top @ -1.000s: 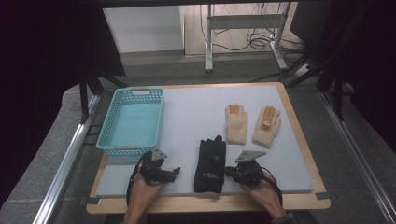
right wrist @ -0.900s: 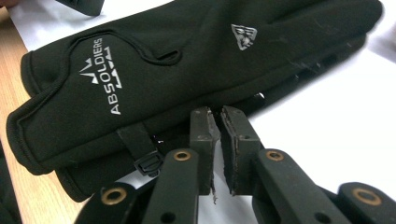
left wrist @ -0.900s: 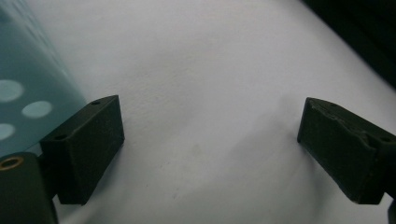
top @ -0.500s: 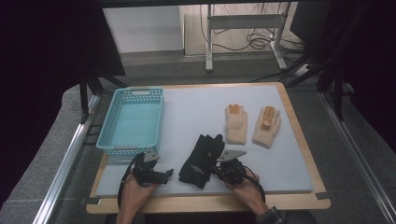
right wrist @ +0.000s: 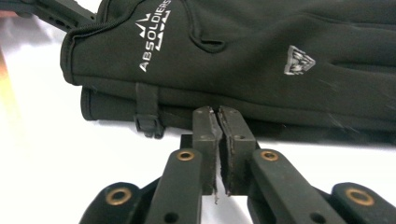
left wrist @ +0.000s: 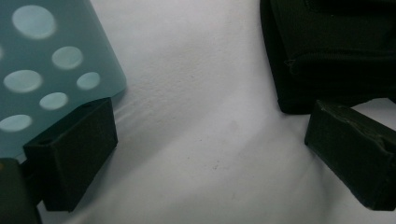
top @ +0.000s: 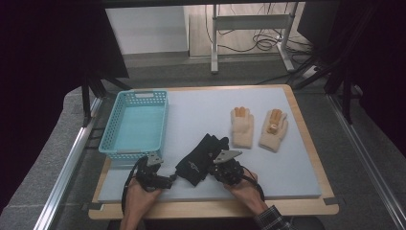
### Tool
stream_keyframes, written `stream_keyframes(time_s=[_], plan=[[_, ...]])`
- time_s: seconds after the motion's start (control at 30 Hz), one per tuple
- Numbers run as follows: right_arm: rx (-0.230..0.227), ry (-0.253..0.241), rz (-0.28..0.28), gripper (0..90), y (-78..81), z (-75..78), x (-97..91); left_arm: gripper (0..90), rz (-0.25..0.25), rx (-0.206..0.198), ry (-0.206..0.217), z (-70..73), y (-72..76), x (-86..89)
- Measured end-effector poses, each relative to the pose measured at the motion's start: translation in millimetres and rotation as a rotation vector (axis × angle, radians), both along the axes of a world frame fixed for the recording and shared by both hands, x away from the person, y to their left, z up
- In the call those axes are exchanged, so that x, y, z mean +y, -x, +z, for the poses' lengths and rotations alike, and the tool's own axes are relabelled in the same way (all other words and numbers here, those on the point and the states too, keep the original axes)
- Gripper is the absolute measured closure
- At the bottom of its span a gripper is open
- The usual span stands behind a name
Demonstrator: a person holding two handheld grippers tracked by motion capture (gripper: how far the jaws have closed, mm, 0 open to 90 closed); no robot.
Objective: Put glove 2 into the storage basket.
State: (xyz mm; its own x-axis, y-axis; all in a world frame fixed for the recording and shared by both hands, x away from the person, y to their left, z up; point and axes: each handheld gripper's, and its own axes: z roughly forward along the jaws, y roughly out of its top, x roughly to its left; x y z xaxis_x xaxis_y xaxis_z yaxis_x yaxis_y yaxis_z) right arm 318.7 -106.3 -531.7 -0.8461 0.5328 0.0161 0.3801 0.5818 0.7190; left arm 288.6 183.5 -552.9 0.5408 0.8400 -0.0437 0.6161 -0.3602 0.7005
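Note:
A pair of black gloves [top: 201,158] lies stacked near the mat's front edge, with white lettering on the top one [right wrist: 233,60]. My right gripper [top: 214,168] points left at them. Its jaws have just eased apart a hair but still look shut, and in the right gripper view [right wrist: 218,114] the tips touch the gloves' edge with nothing seen between the pads. My left gripper [top: 168,180] lies low on the mat to the gloves' left. Its jaws have just been opening and stand open [left wrist: 212,140] over bare mat, with the cuff [left wrist: 336,46] just beyond the right pad.
A light blue perforated basket [top: 117,151] stands at the left, and its corner [left wrist: 46,70] sits right by my left jaw. Two beige gloves [top: 242,127] [top: 274,129] lie palm down at the right. The grey-blue mat [top: 201,110] rests on a wooden board.
My right hand has moved left, and the black gloves have shifted left and turned with it. My left hand has stayed roughly in place near the basket's front corner.

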Motion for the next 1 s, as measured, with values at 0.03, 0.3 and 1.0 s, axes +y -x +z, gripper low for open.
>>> stream_keyframes(time_s=[0.03,0.3,1.0], plan=[[-0.001,-0.017,-0.012,81.4,-0.6,3.2,-9.6,2.4,0.000,0.000,0.002,-0.1,-0.1,0.3],[-0.037,-0.051,-0.099,68.6,-7.1,15.4,-53.4,2.3,-0.001,0.002,0.005,-0.4,-0.2,0.6],[-0.068,0.042,-0.311,15.5,-14.4,-0.2,-136.1,2.4,0.001,0.003,0.007,-0.5,-0.2,0.6]])
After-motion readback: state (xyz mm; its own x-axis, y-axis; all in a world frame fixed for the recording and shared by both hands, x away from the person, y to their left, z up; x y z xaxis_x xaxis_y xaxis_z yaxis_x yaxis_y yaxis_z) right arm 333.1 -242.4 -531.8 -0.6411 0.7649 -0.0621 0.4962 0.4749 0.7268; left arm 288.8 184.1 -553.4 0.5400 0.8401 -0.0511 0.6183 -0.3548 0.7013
